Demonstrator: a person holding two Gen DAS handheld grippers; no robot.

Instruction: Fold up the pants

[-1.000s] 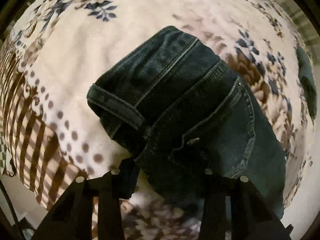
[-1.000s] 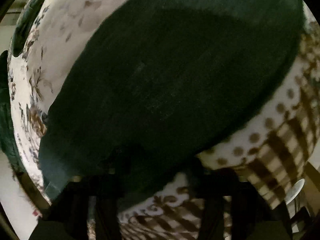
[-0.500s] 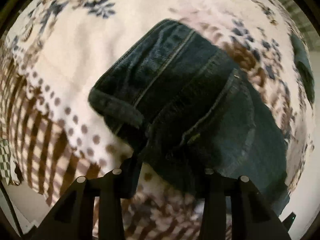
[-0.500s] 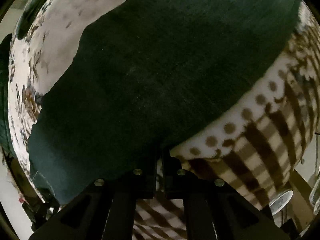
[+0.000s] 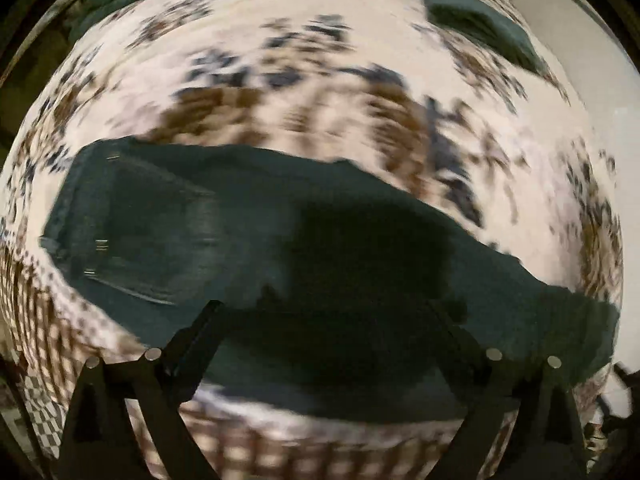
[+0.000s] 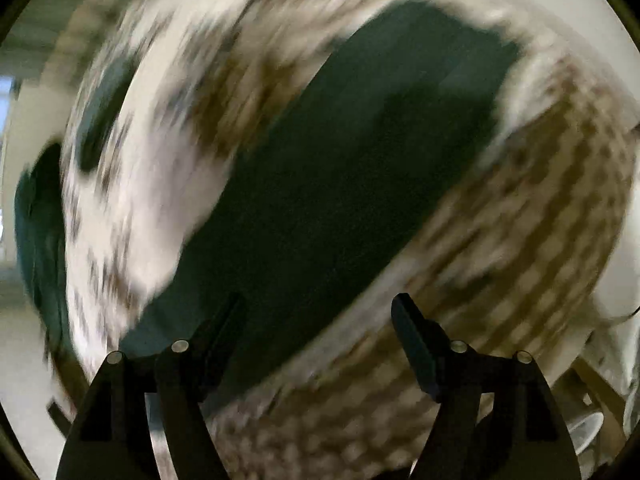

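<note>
Left claw [image 5: 324, 320]: fingers spread wide apart, nothing between them, hovering over the near long edge of the dark blue denim pants [image 5: 248, 248]. Right claw [image 6: 320, 320]: also wide apart and empty, left finger [image 6: 224, 328] over denim, right finger [image 6: 412, 340] over the bedspread just off the fabric edge.

Pants lying flat on the cream floral-and-check patterned bedspread [image 5: 320, 80], close to the bed's near edge where the brown check border runs. Folded lengthwise already, judging by the single leg-wide band. Long axis left-to-right across the left wrist view: waistband and pocket stitching toward the left end, leg tapering off toward the right end. In the right wrist view the same band runs diagonally, from lower left by the claw up to the upper right.

Both views heavily motion-blurred; seam detail and hem position not readable. Contact between fingers and cloth: cannot tell, looks like apart.

Key relation for next move: pants directly ahead of and below both claws, axis crosswise to the left claw. Left claw nearer the waist end, right claw apparently nearer the leg end. Likely next: pinch one end and carry it along the long axis onto the other. Risk: grabbing only the top layer.

Separate dark green folded cloth [image 5: 476, 20] near the bed's far right corner, well apart.
</note>
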